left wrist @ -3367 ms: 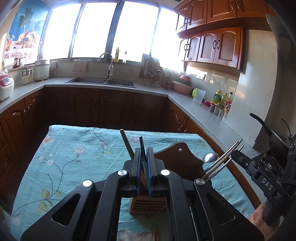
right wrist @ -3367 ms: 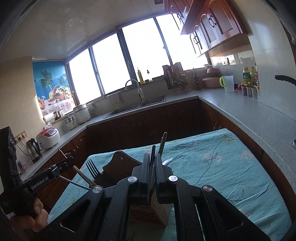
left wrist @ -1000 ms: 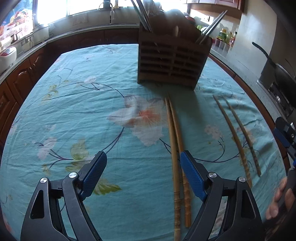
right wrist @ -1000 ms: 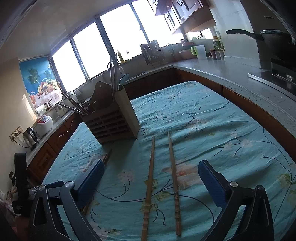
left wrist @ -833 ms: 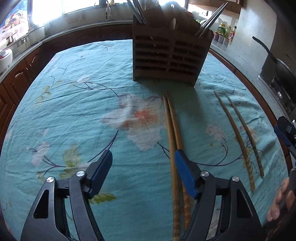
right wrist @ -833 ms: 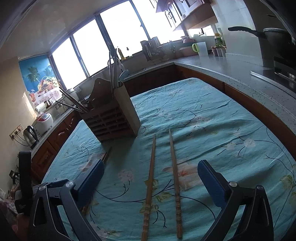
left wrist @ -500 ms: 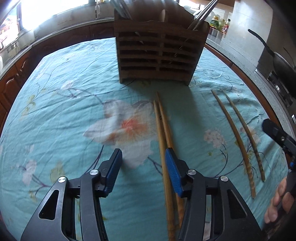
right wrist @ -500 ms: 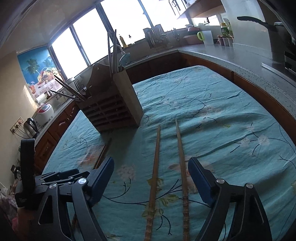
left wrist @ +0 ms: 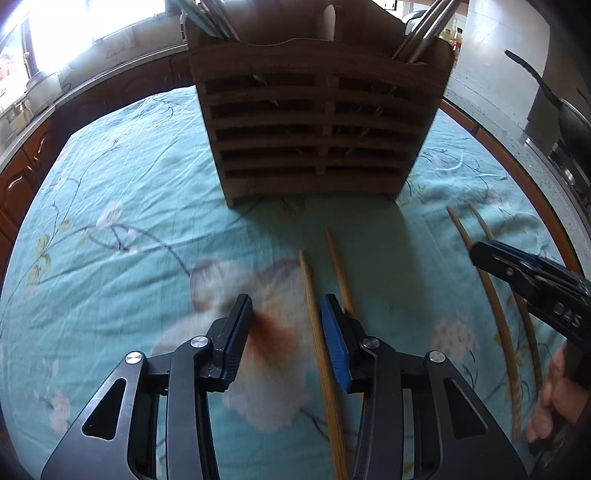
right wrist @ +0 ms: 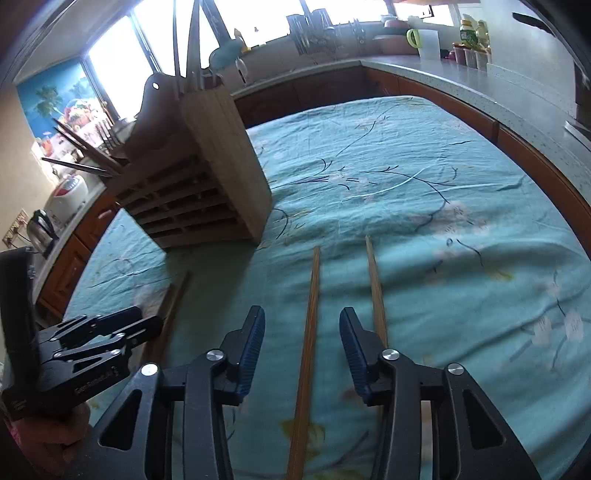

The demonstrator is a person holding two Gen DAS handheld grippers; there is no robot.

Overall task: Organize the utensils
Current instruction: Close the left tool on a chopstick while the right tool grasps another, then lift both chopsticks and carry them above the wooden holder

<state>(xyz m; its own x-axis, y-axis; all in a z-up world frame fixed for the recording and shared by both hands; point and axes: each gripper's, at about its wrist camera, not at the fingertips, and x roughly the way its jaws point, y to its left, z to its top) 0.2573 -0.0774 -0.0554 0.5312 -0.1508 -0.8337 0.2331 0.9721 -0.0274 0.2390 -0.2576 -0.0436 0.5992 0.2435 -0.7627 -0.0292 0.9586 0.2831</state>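
A slatted wooden utensil holder (left wrist: pixel 317 122) is being kept upright on a turquoise flowered tablecloth (left wrist: pixel 110 206), and everything else is placed here relative to it. Metal utensils (left wrist: pixel 421 33) are being held in its top compartments, leaning outward; which compartment each sits in cannot be told. Just in front of the holder, toward the cameras, a pair of light wooden chopsticks (left wrist: pixel 314 306) is lying flat on the cloth, tips pointing at the holder's front wall but apart from it. The left gripper (left wrist: pixel 286 325) is being lowered over this pair with its jaws closing: one stick is seen between the blue pads, close to the right-hand pad (left wrist: pixel 334 339), while the second stick is running behind that finger, outside the gap. The pads are not yet pressed on the wood, so nothing is being gripped. Off the holder's right front corner, a second, darker pair of chopsticks (right wrist: pixel 308 332) is lying on the cloth, the two sticks a little apart from each other. The right gripper (right wrist: pixel 301 339) is being brought down over them, jaws also closing: one stick is framed between the pads without being touched, and the other stick (right wrist: pixel 375 284) is passing behind the right-hand finger. From the left wrist view, the right gripper is seen hovering just above that darker pair, held by a hand (left wrist: pixel 554 398) at the frame's edge. Motion blur is softening the cloth near both tools.
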